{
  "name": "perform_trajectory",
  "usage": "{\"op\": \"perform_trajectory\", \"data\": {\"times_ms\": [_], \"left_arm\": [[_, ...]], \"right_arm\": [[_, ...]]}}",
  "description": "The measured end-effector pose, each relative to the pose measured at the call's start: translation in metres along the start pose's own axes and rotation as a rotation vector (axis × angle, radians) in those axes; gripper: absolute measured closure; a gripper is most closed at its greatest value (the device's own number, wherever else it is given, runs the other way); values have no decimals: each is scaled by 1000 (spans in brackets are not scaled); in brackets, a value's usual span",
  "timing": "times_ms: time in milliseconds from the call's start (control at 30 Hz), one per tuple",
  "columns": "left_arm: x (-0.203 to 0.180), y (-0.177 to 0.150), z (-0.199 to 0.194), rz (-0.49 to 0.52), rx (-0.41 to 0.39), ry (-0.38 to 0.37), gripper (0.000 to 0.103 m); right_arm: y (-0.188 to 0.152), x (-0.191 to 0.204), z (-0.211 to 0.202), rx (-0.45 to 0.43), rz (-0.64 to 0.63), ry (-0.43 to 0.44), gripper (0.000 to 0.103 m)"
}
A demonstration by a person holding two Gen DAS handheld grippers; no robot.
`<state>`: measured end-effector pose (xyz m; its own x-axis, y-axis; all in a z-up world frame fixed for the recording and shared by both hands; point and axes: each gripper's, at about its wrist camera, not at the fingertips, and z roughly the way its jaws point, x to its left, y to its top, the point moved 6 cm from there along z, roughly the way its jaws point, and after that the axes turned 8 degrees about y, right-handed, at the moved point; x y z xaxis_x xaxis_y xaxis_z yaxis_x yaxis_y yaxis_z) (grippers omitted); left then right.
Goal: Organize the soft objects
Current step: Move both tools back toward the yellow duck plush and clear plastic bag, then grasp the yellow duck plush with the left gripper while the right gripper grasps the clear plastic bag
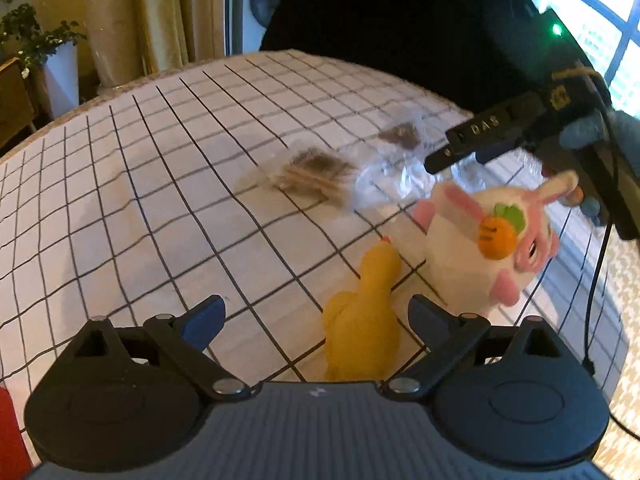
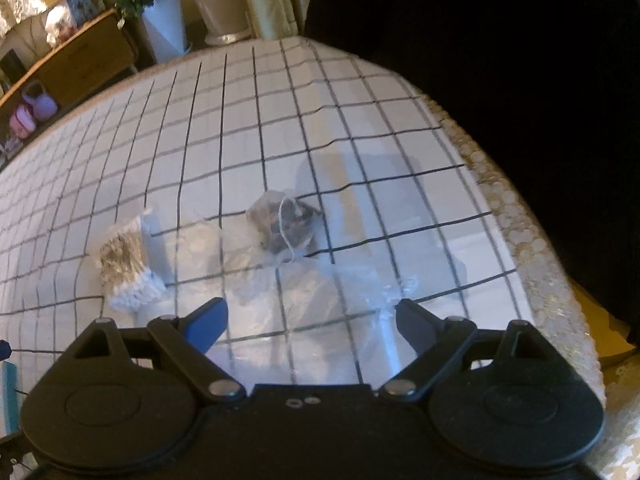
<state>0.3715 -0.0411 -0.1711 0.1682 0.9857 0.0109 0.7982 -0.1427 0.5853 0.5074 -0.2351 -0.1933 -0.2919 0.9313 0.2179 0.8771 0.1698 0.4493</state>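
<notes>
A yellow rubber chicken lies on the checked tablecloth. My left gripper hangs open over it, its right finger near the chicken's body and no pad pressing on it. A white plush bunny with a felt carrot sits just right of the chicken. Beyond the bunny my right gripper hovers above a crumpled clear plastic bag. In the right wrist view that gripper stands open over the clear bag, with nothing gripped. A small pouch with a string lies just past it.
A bundle of cotton swabs lies left of the bag, and shows as a brownish bundle in the left wrist view. The table's lace edge runs along the right. A person in dark clothing stands at the far side.
</notes>
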Motion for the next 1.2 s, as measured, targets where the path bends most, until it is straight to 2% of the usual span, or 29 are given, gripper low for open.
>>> {"op": "perform_trajectory", "data": {"times_ms": [133, 333, 467, 533, 633, 700, 800, 833, 1033, 1200], "left_arm": [[-6, -4, 9, 28, 15, -11, 5], [-18, -11, 20, 92, 20, -12, 6], [-23, -15, 22, 126, 17, 4, 25], [-26, -16, 20, 142, 3, 5, 30], [-31, -16, 17, 158, -11, -8, 45], [-33, -17, 14, 161, -16, -18, 59], [-36, -18, 11, 160, -20, -19, 65], [-36, -18, 10, 160, -22, -14, 66], [-31, -17, 6, 124, -22, -7, 69], [-21, -15, -7, 67, -23, 6, 70]], "right_arm": [[0, 1, 12, 20, -15, -15, 13], [-1, 8, 21, 34, -109, -79, 16], [-3, 12, 19, 29, -120, -77, 24], [-3, 12, 18, 23, -126, -73, 30], [-5, 17, 14, 14, -142, -67, 47], [-3, 18, 12, 7, -146, -64, 69], [-6, 23, 2, 6, -146, -69, 98], [-7, 24, 0, 6, -141, -64, 101], [-13, 21, -20, -44, -92, 2, 102], [-13, 21, -58, -133, -56, 41, 102]]}}
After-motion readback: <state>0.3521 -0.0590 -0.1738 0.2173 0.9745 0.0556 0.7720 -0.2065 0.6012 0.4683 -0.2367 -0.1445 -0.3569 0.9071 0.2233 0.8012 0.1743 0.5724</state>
